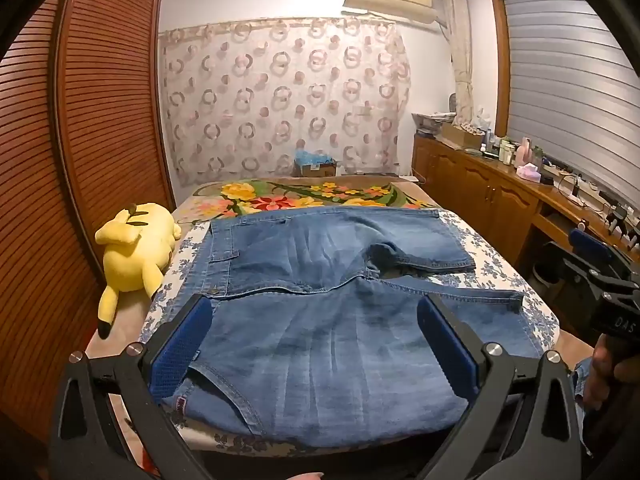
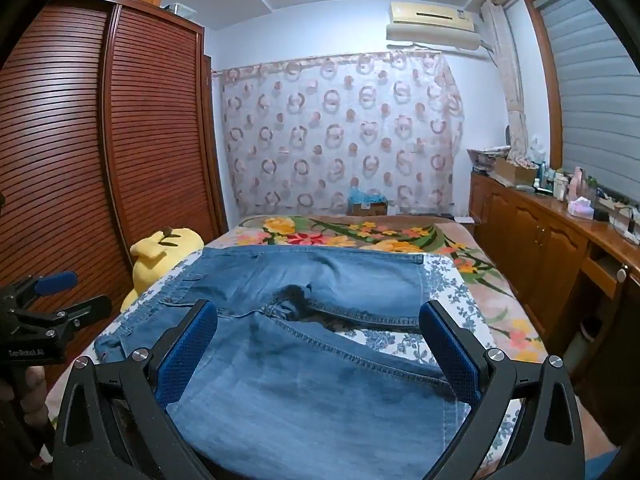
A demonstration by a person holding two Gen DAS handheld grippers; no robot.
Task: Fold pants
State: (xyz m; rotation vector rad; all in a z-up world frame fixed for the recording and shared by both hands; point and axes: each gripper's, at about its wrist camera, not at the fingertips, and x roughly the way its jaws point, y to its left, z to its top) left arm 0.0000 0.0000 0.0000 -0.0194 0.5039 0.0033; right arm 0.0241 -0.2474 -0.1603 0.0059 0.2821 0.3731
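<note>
Centrally, blue jeans (image 1: 320, 292) spread flat on bed (image 1: 492, 268), legs splayed apart (waistband at left). Left gripper (image 1: 316, 344) and right gripper (image 2: 320, 344) above near edge, fingers wide apart, nothing held. Yellow plush toy (image 1: 134, 248) beside jeans, by wardrobe (image 1: 100, 120).

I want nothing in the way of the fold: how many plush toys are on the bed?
1. A yellow plush toy lies at the bed's left edge, beside the jeans' waistband end, against the wardrobe. Others could be hidden beyond the frame.
</note>
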